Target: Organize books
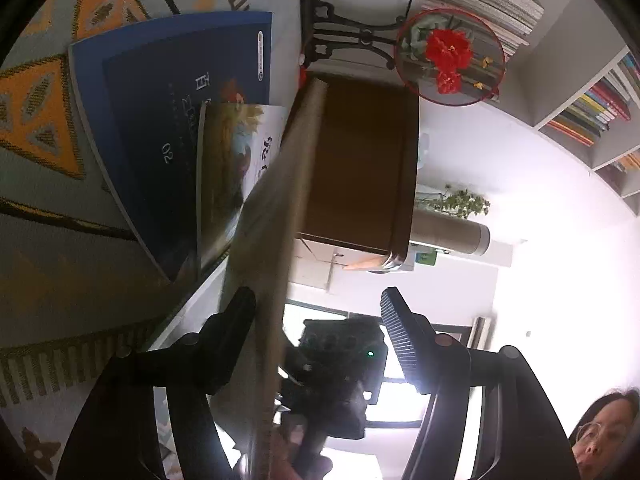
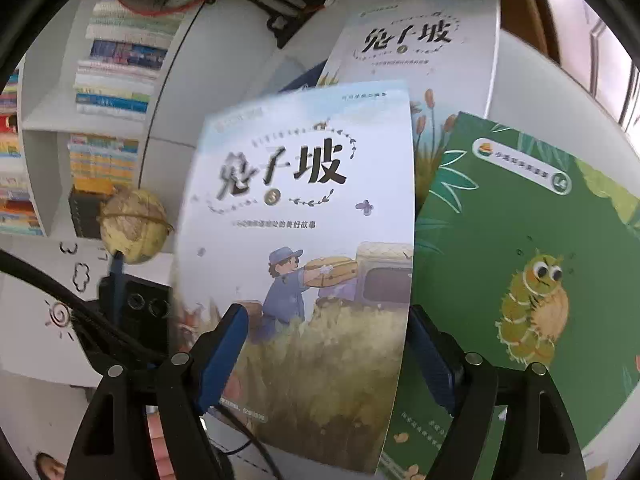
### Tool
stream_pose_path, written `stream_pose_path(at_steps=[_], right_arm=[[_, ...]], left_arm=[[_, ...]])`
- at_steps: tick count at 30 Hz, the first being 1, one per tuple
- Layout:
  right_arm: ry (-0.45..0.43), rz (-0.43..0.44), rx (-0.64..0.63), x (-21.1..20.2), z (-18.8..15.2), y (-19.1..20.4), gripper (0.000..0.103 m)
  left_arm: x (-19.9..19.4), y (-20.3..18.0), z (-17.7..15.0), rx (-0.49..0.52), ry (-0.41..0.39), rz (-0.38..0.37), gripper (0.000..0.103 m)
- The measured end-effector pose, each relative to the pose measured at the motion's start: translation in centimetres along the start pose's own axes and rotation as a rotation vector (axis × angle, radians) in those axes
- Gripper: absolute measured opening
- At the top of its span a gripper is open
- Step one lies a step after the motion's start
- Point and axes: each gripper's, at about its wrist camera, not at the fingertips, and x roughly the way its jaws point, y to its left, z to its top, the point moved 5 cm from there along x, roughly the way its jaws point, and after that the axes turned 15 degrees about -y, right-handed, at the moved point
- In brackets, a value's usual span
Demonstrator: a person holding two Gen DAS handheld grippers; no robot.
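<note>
The white desk spreads beyond the right tongs, and a white bookshelf packed with books stands far off, up and to the left of them. In the left wrist view a patterned rug fills the side outward of the left tongs, and a brown box sits straight ahead of them.

A green caterpillar book lies flat on the desk just right of the right tongs. A pale book with reeds lies farther ahead, its lower part covered by nearer books. A blue book lies ahead and left of the left tongs.

The pale book with the man in blue stands blurred directly in front of the right tongs. One finger overlaps its cover and the other sits behind its right edge. The jaws are spread much wider than the thin book, so these tongs are released.

An edge-on book, also blurred, runs between the fingers of the left tongs. It lies against one finger while the other finger is well apart from it, so these tongs are released too.

A round embroidered fan on a black stand is far ahead of the left tongs. A twine-wrapped ball sits left of the right tongs.
</note>
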Motion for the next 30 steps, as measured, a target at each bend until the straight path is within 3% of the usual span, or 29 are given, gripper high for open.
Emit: stream_pose_path(at_steps=[9, 12, 14, 16, 20, 22, 24, 27, 29, 30], right_arm=[[-0.090, 0.022, -0.060, -3.3, 0.2, 2.3, 0.085], [-0.072, 0.044, -0.054, -3.3, 0.1, 2.7, 0.085], [-0.037, 0.015, -0.035, -3.5, -0.5, 1.7, 0.085], [-0.036, 0.002, -0.003, -4.2, -1.2, 0.2, 0.085], [-0.026, 0.111, 0.157, -4.2, -2.1, -2.0, 0.085], [-0.030, 0.196, 0.192, -3.2, -2.0, -1.7, 0.083], [-0.027, 0.222, 0.238, -2.2, -2.1, -1.7, 0.069], [-0.066, 0.199, 0.183, -2.1, -2.0, -1.1, 0.039], [-0.074, 0.147, 0.103, -2.4, -2.2, -0.4, 0.036], [-0.084, 0.105, 0.033, -2.5, -2.4, 0.1, 0.032]], left_arm=[[-1.4, 0.7, -0.8, -0.003, -0.037, 0.069, 0.062], [-2.3, 2.0, -0.7, -0.163, -0.063, -0.031, 0.062], [-2.3, 2.3, -0.4, -0.250, -0.072, -0.086, 0.062], [-2.1, 1.9, -0.4, -0.257, -0.061, -0.116, 0.062], [-1.4, 1.3, -1.1, -0.221, -0.025, -0.088, 0.062], [-1.3, 1.8, -1.4, -0.193, -0.016, -0.036, 0.062], [-1.4, 2.0, -1.4, -0.136, -0.020, 0.029, 0.062], [-2.0, 1.7, -1.7, 0.065, -0.018, 0.180, 0.062], [-2.2, 1.6, -2.3, 0.214, -0.012, 0.276, 0.062], [-2.1, 1.2, -2.7, 0.338, -0.009, 0.358, 0.062]])
